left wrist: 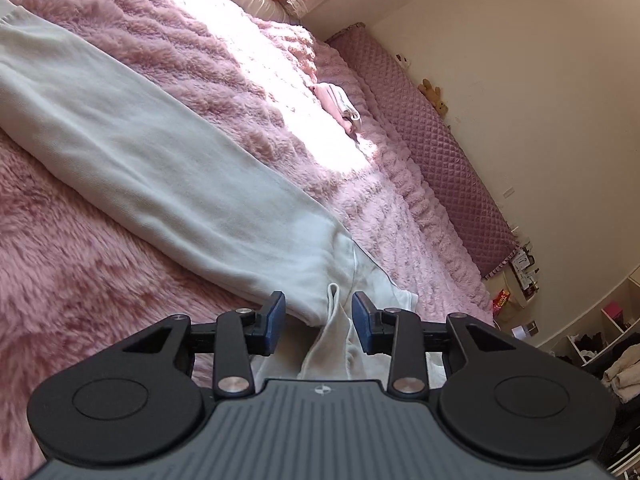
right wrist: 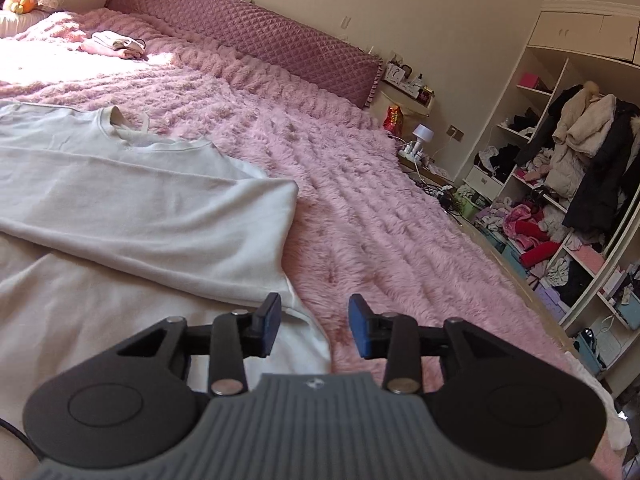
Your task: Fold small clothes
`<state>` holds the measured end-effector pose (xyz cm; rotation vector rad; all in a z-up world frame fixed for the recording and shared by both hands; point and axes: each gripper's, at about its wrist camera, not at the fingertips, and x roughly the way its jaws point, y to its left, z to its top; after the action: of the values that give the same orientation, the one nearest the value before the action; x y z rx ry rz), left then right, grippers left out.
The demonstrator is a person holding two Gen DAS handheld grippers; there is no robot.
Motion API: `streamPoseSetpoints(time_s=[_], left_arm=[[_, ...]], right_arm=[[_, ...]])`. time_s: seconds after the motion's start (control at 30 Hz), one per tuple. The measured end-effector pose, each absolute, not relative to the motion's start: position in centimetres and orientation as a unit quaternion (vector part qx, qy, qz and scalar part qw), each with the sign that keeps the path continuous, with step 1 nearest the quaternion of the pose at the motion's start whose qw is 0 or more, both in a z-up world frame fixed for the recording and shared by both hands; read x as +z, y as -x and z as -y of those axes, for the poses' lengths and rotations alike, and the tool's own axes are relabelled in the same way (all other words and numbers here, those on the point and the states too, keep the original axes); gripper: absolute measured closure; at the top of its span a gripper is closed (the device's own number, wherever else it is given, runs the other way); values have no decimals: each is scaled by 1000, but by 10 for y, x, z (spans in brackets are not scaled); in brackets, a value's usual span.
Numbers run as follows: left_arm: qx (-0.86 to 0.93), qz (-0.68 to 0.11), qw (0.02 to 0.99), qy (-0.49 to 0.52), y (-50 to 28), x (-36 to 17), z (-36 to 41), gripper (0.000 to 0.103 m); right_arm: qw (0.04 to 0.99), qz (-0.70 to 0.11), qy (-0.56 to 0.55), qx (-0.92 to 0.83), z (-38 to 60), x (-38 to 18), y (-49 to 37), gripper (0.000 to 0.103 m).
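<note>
Both grippers, left (left wrist: 319,322) and right (right wrist: 314,326), were open and held nothing. The white shirt (right wrist: 132,204) lay half folded; next, it was best to pinch an edge and keep it flat.

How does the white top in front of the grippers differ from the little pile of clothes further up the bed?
The white top lies spread long across the pink blanket, a sleeve folded over its body; the small pile is bunched compactly. The top is a single plain white garment; the pile mixes pink and white pieces. The top sits in shade near both grippers; the pile lies far off in bright sunlight. Both rest on the same blanket.
</note>
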<state>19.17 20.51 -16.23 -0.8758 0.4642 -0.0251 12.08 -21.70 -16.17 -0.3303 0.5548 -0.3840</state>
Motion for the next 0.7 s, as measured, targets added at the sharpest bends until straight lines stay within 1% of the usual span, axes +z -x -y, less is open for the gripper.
streamPoseSetpoints(time_s=[0.07, 0.13, 0.2, 0.43, 0.53, 0.7], left_arm=[[10, -217, 883, 417, -179, -159, -224, 59], [42, -209, 883, 418, -165, -156, -250, 58], [69, -202, 877, 430, -154, -158, -274, 58], [174, -143, 844, 486, -125, -169, -352, 57], [208, -122, 823, 514, -119, -177, -376, 57], [243, -100, 810, 525, -121, -188, -396, 57]], right_arm=[[945, -258, 146, -138, 194, -150, -119, 65], [954, -249, 138, -96, 169, -142, -121, 59], [957, -245, 137, -66, 143, -136, -126, 57], [961, -234, 146, 10, 61, -126, -137, 55], [959, -234, 158, 21, 41, -126, -138, 54], [954, -240, 180, 28, 29, -128, -136, 54]])
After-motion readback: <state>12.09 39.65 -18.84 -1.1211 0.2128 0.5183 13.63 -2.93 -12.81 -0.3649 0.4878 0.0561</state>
